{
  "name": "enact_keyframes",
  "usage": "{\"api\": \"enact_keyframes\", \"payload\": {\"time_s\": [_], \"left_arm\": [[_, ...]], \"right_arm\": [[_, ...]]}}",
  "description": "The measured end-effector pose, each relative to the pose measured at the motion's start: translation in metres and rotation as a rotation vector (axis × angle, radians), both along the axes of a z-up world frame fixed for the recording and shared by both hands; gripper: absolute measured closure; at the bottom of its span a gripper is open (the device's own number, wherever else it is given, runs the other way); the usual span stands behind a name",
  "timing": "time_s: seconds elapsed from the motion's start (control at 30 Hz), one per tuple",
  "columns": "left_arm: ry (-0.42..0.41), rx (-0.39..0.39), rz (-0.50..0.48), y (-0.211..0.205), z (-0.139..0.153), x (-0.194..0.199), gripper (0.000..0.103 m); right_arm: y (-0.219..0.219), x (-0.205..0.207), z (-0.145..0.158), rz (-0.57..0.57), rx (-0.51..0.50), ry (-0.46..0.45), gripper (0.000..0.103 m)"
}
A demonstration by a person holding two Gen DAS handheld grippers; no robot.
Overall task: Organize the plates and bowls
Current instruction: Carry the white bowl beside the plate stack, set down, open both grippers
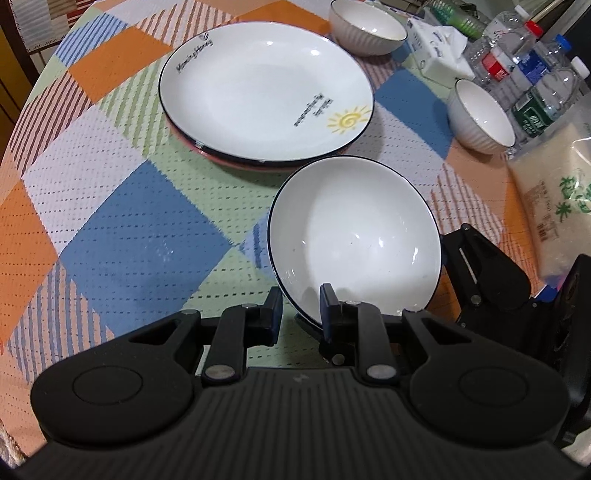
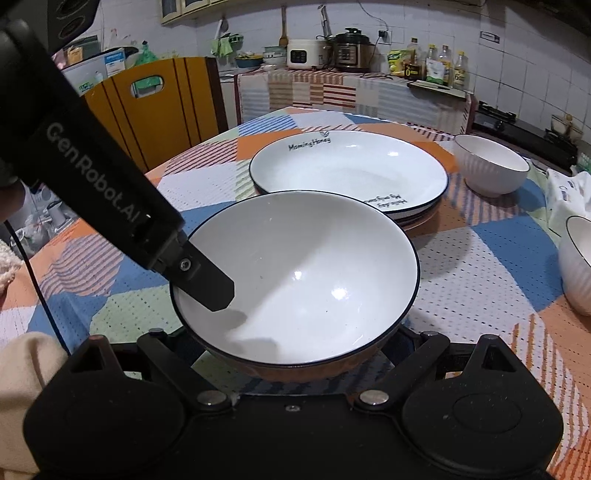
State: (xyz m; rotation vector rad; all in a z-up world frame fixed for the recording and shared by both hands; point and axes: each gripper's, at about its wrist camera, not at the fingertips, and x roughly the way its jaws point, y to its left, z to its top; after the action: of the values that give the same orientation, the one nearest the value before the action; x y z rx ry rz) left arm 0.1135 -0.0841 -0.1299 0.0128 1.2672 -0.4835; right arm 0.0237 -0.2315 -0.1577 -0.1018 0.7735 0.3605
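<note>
Bowl first: a wide white ceramic bowl with a thin dark rim is sitting at the near edge of the counter, which is covered in a patchwork cloth of orange, blue, green and white squares. Being round, the bowl is showing no long axis. In the right wrist view its mouth is facing upward; in the left wrist view it is appearing tilted, its opening turned up and toward the camera.

The left tongs are clamping the bowl's rim, one finger lying inside against the white wall and the other outside it. In the right wrist view that inner finger is reaching down over the bowl's left rim. The right tongs are spread wide, the bowl sitting between their arms; the fingertips are hidden beneath the bowl, so contact cannot be told.

Just beyond the bowl, a stack of white dark-rimmed plates printed with lettering and a yellow sun is resting on the cloth. Two small ribbed white bowls are standing to the right: one far, one nearer. Beside them are lying a white tissue pack, clear plastic bottles and a clear bag of white grains.
</note>
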Motion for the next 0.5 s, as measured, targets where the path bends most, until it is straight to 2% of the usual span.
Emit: {"api": "enact_keyframes", "payload": {"time_s": [0.33,0.5], "left_arm": [[-0.008,0.039,0.003,-0.004,-0.010,-0.001,0.083],[-0.020,0.051,-0.009,-0.003,0.000,-0.005,0.077]], "right_arm": [[0.004,0.003,-0.012,0.017,-0.001,0.046,0.007],[-0.004,-0.003,-0.002,0.018,-0.042,0.091,0.007]]}}
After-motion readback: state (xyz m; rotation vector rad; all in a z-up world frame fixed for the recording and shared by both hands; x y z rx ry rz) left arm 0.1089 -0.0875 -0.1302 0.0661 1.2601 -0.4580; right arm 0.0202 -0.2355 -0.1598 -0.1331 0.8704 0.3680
